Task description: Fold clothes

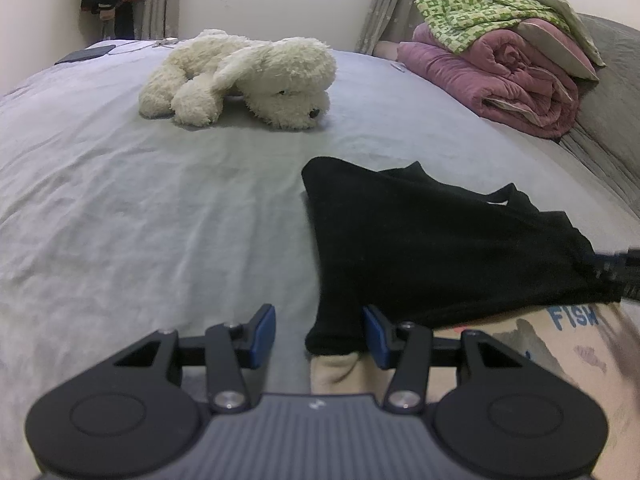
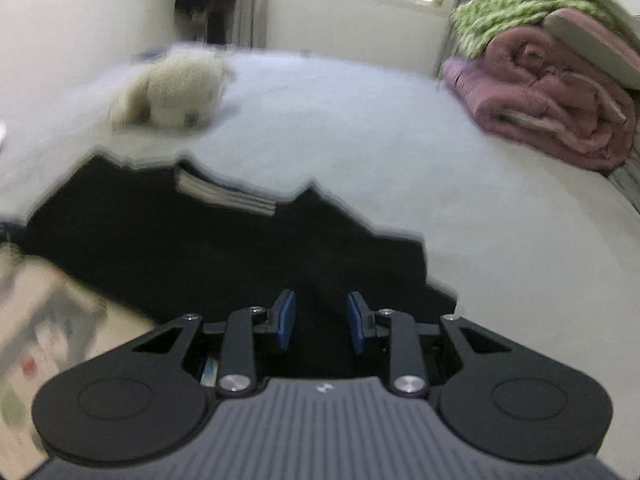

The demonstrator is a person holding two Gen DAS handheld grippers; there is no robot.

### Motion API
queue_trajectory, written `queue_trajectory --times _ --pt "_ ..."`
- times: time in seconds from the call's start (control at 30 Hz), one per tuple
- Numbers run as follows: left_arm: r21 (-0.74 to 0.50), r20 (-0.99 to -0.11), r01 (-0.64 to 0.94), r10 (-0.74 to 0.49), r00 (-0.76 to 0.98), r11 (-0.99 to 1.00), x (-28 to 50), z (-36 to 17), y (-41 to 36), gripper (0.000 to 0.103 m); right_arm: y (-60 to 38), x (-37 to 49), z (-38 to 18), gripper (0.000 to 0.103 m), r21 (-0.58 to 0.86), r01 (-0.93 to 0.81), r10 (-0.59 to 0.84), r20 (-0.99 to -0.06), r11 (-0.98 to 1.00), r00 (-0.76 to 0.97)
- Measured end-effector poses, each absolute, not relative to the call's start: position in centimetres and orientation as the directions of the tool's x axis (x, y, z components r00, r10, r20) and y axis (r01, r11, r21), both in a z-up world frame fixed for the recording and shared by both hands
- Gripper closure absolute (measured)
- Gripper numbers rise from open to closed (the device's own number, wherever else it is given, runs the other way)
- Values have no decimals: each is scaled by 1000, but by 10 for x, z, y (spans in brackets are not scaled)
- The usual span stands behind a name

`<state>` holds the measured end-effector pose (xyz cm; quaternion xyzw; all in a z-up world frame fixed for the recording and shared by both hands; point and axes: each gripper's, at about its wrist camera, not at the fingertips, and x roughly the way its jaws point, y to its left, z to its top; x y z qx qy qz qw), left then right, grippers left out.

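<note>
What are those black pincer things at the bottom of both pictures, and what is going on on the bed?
Each is a hand-held two-finger tool with a camera looking along its blue pads; there is no robot arm. One picture comes from the left tool, the other from the right tool. On the grey bed lies a black garment being folded. Both tools stand open with black cloth between their pads, gripping nothing. Farther back lie a cream plush dog and a rolled pink quilt under a green patterned garment.

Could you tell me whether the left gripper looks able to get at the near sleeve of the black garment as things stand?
Probably yes: the left gripper has open jaws, and the black garment's sleeve end already lies between them with nothing covering it.
</note>
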<state>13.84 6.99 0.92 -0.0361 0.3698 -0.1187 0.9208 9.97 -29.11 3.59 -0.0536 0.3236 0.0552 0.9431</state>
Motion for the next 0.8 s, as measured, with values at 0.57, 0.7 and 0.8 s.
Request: queue_trajectory --times 0.57,0.7,0.8 --pt "-150 -675 197 -247 696 969 137 9 70 52 -308 136 52 67 39 -71 80 -631 997 772" --pt "-162 -676 201 -257 691 966 138 10 73 52 -307 148 27 61 9 -2 8 -666 1000 745" --pt "-182 -680 182 -257 686 966 138 14 77 52 -310 133 35 60 -20 110 -97 -643 994 760"
